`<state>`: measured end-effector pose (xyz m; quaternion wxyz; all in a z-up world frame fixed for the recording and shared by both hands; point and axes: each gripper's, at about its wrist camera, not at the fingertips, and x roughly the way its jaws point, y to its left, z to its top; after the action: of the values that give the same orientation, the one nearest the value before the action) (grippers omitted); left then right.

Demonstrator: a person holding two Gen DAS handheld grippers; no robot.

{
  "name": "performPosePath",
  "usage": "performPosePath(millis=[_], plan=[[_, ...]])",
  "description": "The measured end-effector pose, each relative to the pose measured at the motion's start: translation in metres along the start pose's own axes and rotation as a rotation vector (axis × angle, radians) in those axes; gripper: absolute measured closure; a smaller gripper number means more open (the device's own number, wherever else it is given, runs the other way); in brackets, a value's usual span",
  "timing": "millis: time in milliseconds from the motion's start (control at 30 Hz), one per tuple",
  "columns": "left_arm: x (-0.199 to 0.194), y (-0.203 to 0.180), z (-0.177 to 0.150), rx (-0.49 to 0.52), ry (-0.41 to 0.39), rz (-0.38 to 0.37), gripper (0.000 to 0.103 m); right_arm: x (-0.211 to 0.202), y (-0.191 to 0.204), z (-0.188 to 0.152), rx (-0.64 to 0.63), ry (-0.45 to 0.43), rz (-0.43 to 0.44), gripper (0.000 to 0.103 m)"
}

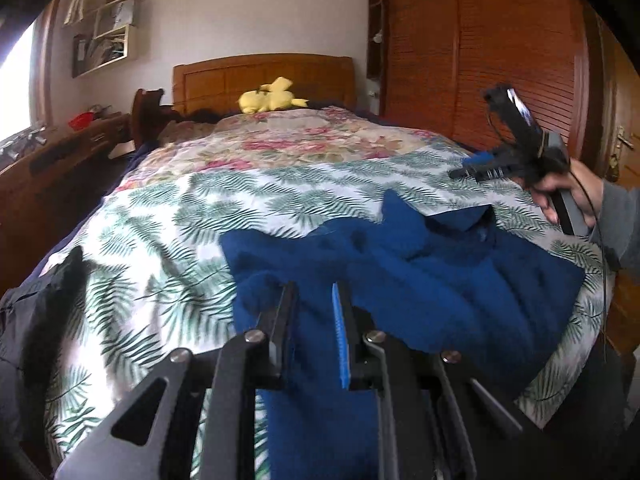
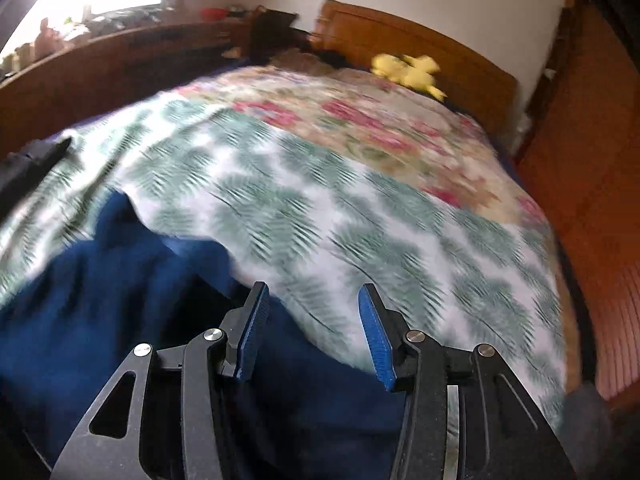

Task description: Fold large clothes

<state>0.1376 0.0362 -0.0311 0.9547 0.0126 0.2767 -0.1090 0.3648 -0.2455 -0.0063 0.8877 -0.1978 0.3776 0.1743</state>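
Note:
A large dark blue garment (image 1: 420, 276) lies crumpled on the bed's leaf-print cover (image 1: 168, 216); in the right wrist view it fills the lower left (image 2: 100, 280). My left gripper (image 1: 314, 292) is just above the garment's near left part, jaws a small gap apart with blue cloth between them; whether it grips is unclear. My right gripper (image 2: 312, 296) is open and empty above the garment's right edge. It also shows in the left wrist view (image 1: 466, 168), held in a hand above the garment's far right corner.
A dark garment (image 1: 36, 320) lies at the bed's left edge. A yellow plush toy (image 1: 272, 98) sits by the wooden headboard (image 1: 264, 76). A wooden wardrobe (image 1: 480, 60) stands to the right, a wooden desk (image 1: 60, 160) to the left.

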Motion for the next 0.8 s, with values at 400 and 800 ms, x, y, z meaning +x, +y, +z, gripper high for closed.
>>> performPosePath(millis=[400, 800], plan=[[0.050, -0.046, 0.026, 0.069, 0.052, -0.008, 0.087, 0.043, -0.071, -0.094, 0.154, 0.222, 0.059, 0.057], [0.104, -0.048, 0.008, 0.081, 0.133, 0.006, 0.087, 0.043, -0.118, -0.037, 0.376, 0.033, -0.009, 0.103]])
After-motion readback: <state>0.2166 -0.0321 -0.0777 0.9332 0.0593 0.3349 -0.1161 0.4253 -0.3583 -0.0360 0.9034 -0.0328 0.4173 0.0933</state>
